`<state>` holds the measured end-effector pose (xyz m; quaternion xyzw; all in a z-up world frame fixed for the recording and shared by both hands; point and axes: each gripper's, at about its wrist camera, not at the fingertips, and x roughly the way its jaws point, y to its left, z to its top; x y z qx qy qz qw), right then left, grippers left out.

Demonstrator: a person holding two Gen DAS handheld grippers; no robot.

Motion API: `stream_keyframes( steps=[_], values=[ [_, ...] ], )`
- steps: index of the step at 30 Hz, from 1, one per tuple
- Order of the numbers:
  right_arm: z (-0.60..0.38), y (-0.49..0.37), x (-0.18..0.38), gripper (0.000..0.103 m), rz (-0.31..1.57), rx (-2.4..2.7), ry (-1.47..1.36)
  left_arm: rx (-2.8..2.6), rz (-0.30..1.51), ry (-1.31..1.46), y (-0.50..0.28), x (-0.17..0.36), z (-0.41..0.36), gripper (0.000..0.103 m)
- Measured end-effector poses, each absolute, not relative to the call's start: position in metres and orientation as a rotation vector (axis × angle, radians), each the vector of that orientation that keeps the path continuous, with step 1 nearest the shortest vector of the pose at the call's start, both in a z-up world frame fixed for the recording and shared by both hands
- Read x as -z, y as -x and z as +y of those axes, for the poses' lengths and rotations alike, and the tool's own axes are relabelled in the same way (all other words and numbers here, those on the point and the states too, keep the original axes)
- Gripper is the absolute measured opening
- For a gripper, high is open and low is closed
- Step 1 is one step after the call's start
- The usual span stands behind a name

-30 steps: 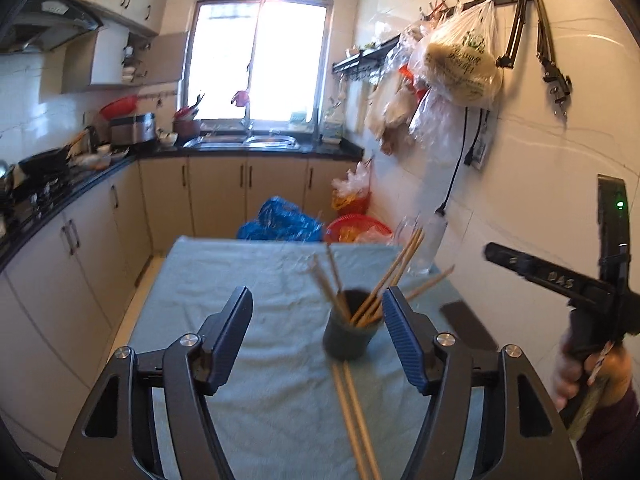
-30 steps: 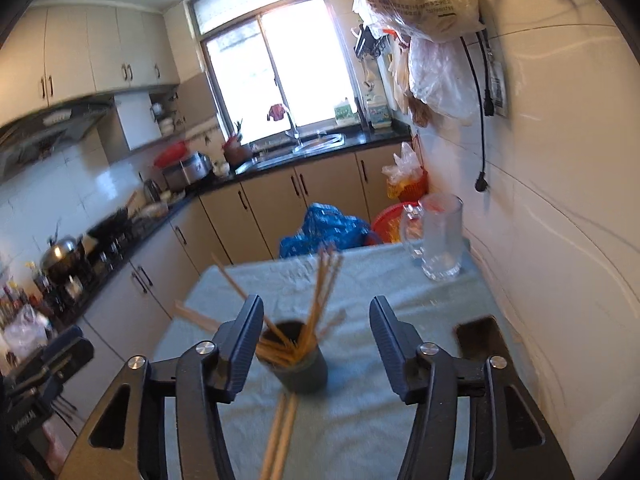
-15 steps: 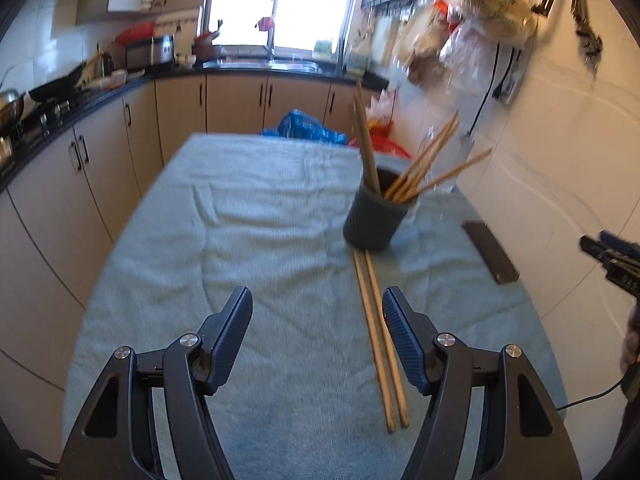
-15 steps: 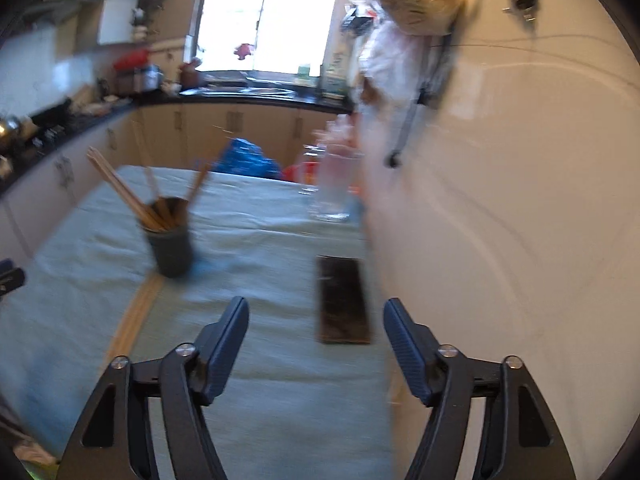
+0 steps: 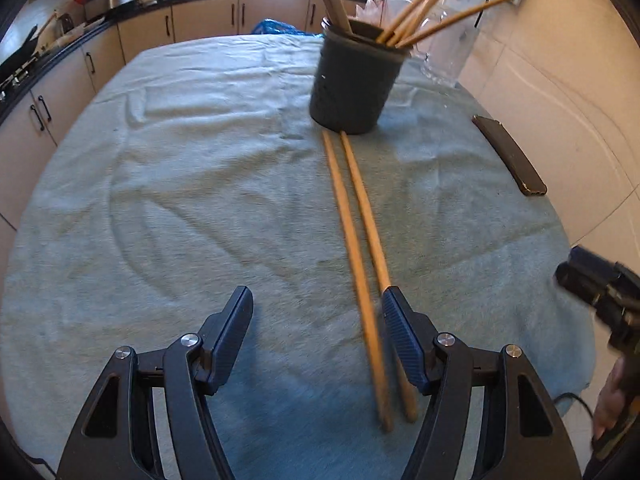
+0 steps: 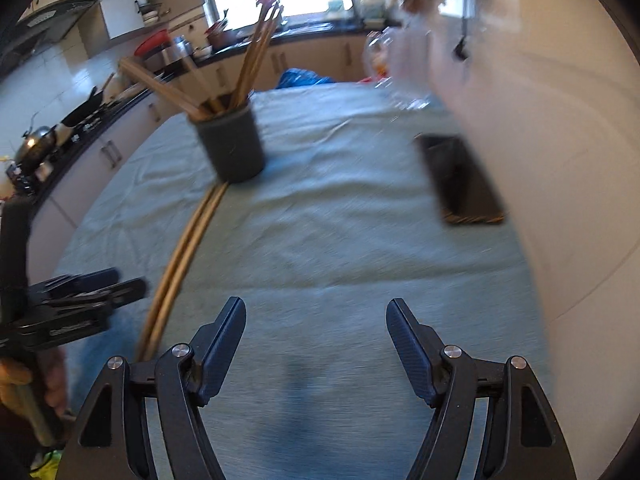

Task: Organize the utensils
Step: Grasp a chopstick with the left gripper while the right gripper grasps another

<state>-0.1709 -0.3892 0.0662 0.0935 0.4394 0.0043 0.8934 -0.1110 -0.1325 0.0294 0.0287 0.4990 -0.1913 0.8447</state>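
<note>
Two long, light-brown wooden chopsticks (image 5: 356,240) lie side by side on the worktop (image 5: 180,184), which is covered with a pale blue-green cloth. Their far tips reach the foot of a dark grey round holder cup (image 5: 354,80), and their near ends lie toward the worktop's near edge. The cup stands upright toward the far right part of the worktop and holds several more wooden chopsticks (image 5: 424,12) that lean out over its rim in different directions.

The left claw (image 5: 316,320) hangs low over the near part of the cloth with its fingers apart and nothing clamped. One loose chopstick runs between the fingers, close to the right-hand one, and the other passes under that finger.

The right claw (image 6: 316,328) is also spread wide and empty, over bare cloth to the right of the loose pair (image 6: 180,264). In its view the left claw shows at the left edge, gripped by a hand (image 6: 24,384).

A flat black rectangular slab (image 5: 510,156) lies near the worktop's right edge, beside the white tiled wall (image 5: 560,100). A clear glass jug (image 5: 452,48) stands behind the cup at the far right corner.
</note>
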Motion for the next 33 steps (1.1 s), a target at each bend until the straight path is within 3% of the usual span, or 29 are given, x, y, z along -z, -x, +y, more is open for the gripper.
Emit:
stream_keyframes(
  steps=[3,8,10,16,23,25,28,33],
  values=[
    [-0.378,0.165,-0.056,0.077,0.924,-0.044,-0.201,0.401,1.070,-0.098,0.103,-0.021,-0.145,0.043],
    [-0.363,0.151,-0.048,0.077,0.940,-0.103,-0.215,0.359,1.041,-0.129,0.095,-0.020,-0.152,0.024],
    [-0.355,0.147,-0.046,0.077,0.948,-0.129,-0.220,0.335,1.041,-0.118,0.092,-0.020,-0.146,0.007],
    [-0.320,0.130,-0.037,0.073,0.987,-0.230,-0.230,0.289,1.116,0.096,0.091,-0.019,-0.093,0.007],
    [-0.270,0.104,-0.023,0.063,1.051,-0.232,-0.094,0.289,1.145,0.129,0.096,-0.019,-0.078,0.007],
    [-0.260,0.100,-0.023,0.048,1.058,-0.213,-0.047,0.290,1.134,0.116,0.098,-0.019,-0.080,0.007],
    [-0.257,0.097,-0.023,0.014,1.069,-0.194,-0.007,0.291,1.117,0.104,0.102,-0.020,-0.080,0.007],
    [-0.265,0.108,-0.023,0.010,1.096,-0.191,-0.007,0.303,1.101,0.098,0.114,-0.021,-0.077,0.007]
  ],
)
